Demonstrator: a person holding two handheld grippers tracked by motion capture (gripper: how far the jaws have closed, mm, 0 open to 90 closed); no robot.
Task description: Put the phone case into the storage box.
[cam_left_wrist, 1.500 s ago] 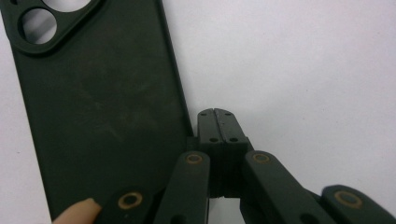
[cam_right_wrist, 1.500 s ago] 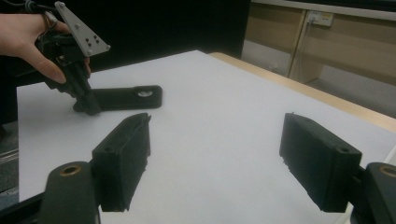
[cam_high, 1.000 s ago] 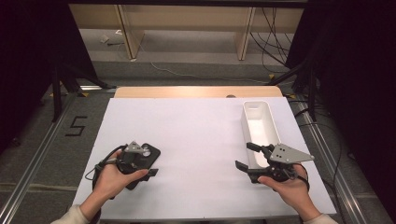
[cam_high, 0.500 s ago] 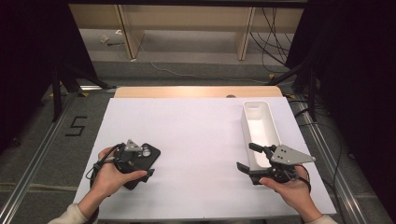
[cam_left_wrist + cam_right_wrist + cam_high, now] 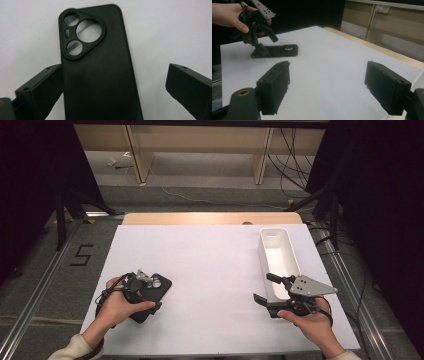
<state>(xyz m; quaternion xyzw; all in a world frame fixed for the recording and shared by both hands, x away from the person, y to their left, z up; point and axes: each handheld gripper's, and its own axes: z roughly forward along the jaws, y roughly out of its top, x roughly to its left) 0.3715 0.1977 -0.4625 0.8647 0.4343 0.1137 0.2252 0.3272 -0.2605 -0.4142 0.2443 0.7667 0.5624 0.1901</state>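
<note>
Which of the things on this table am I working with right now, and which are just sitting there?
In play:
- black phone case, lying flat
- left gripper, jaws open either side of it

Sitting by:
- white tray, at the table's right
- right gripper, open, holding nothing

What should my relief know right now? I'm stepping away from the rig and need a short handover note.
Left gripper: open, low over the phone case, jaws on either side of its lower half, not closed on it.
Right gripper: open, empty, held beside the near end of the white bin.
Case lies flat, back up, on the white table, front left. The bin looks empty.
Done: left gripper lined up on the case.
Left: probably close, lift, and carry the case wherever it is meant to go.
</note>
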